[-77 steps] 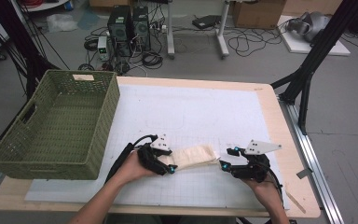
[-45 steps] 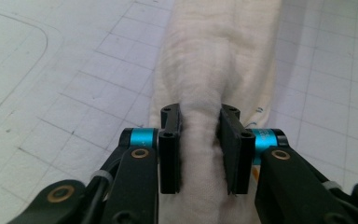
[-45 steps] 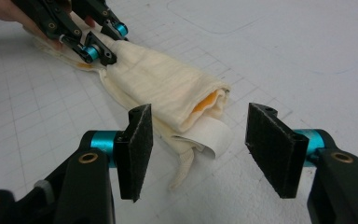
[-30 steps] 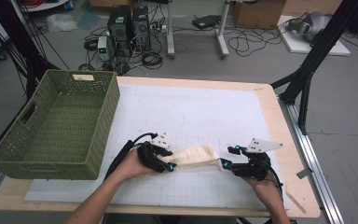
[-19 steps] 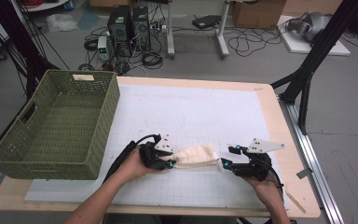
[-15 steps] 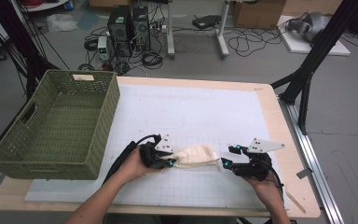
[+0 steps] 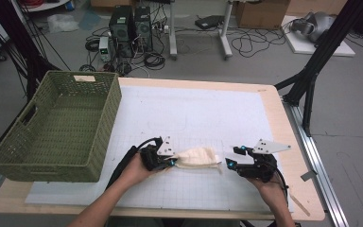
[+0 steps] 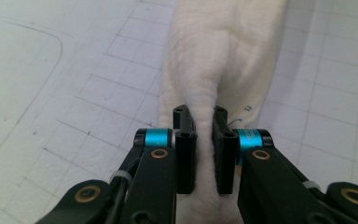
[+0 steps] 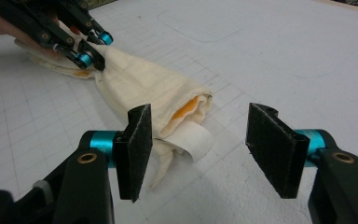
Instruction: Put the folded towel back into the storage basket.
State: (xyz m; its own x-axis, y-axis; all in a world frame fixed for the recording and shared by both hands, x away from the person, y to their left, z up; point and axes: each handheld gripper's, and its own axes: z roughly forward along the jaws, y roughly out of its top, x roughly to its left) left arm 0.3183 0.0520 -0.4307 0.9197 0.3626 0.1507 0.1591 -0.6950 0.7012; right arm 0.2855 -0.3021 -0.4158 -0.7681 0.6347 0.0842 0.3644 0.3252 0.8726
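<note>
Cloth axis: cream cloth lies bunched into a long roll, long axis running left-right across the white grid mat in the high view, one end at each gripper.
Cloth location: near front edge of the table, between the two hands, well apart from the basket.
Left end: pinched into a narrow ridge that rises between the jaws in the left gripper view; the roll widens away from them.
Right end: loose, layered folds face the right gripper; a flat white tab sticks out at the bottom.
Left gripper: jaws have just been closing, now clamped on the cloth ridge, pads pressing it from both sides.
Right gripper: jaws stand apart, nothing between the pads; cloth end sits just beyond the left-hand pad, not touching as far as I can tell.
Basket: green woven basket at left edge of table, partly overhanging the mat; inside looks empty.
High view extras: basket, table layout, both forearms, floor clutter behind.
Right gripper view extras: orange patch inside the cloth's open end, plus the left gripper on the far end.
Left gripper view extras: small dark mark on the cloth edge beside the right-hand pad.
</note>
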